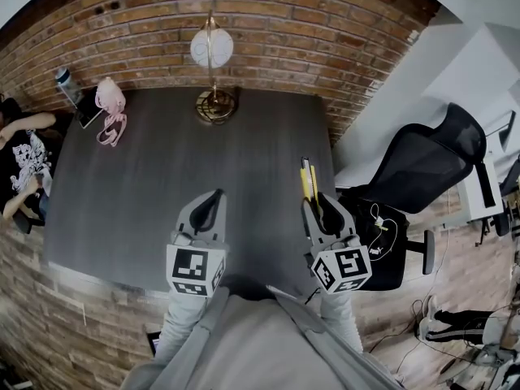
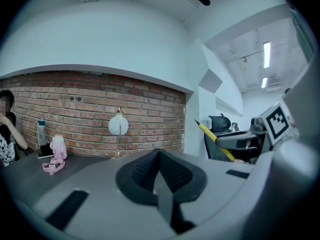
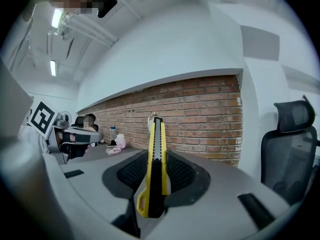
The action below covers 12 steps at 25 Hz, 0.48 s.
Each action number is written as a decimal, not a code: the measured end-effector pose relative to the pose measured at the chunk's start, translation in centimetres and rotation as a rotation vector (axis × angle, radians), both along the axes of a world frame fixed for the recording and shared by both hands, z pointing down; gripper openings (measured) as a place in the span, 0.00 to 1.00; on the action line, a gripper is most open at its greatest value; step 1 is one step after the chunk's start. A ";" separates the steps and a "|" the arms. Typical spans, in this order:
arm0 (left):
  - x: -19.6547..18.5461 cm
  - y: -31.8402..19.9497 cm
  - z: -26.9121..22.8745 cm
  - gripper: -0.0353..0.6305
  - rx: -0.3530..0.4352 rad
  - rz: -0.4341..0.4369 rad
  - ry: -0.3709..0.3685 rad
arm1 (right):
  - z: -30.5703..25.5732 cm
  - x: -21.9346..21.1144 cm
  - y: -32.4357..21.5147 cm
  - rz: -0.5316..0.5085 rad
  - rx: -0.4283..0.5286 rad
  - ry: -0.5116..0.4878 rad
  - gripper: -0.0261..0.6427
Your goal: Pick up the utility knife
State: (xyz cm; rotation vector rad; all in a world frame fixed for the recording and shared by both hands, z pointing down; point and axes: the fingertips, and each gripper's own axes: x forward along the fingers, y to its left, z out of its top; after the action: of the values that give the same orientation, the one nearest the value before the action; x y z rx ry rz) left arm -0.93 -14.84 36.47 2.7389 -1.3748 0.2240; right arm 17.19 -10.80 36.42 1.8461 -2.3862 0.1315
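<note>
A yellow and black utility knife (image 3: 156, 169) stands between the jaws of my right gripper (image 3: 156, 171), which is shut on it. The knife's tip points forward and up past the jaws. In the head view the knife (image 1: 307, 180) sticks out ahead of the right gripper (image 1: 318, 205), held above the dark table (image 1: 162, 201) near its right edge. The same knife (image 2: 215, 140) shows at the right of the left gripper view. My left gripper (image 1: 213, 201) hovers over the table's near side, shut with nothing in it; its pads (image 2: 150, 171) meet.
A brass lamp with a white globe (image 1: 212, 49) stands at the table's far edge by the brick wall. A pink item (image 1: 110, 108) and a bottle (image 1: 68, 85) lie at the far left, beside a seated person (image 1: 20, 165). A black office chair (image 1: 422, 169) stands right of the table.
</note>
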 end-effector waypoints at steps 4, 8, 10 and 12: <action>0.0 0.1 -0.4 0.08 0.012 0.001 -0.001 | -0.5 0.5 0.7 0.014 0.011 -0.009 0.23; -0.1 0.2 -0.6 0.08 0.017 -0.004 0.000 | -0.7 0.6 1.0 0.007 0.018 -0.011 0.23; -0.2 0.2 -0.7 0.08 0.018 -0.006 -0.001 | -0.9 0.6 1.1 0.006 0.023 -0.011 0.23; -0.5 0.2 -0.7 0.08 0.018 -0.010 0.001 | -1.0 0.3 1.0 0.001 0.025 -0.012 0.23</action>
State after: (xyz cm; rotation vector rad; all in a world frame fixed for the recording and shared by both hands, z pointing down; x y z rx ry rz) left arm -1.40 -14.67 35.73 2.7451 -1.3967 0.2109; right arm 17.48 -9.79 35.44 1.8631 -2.4056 0.1136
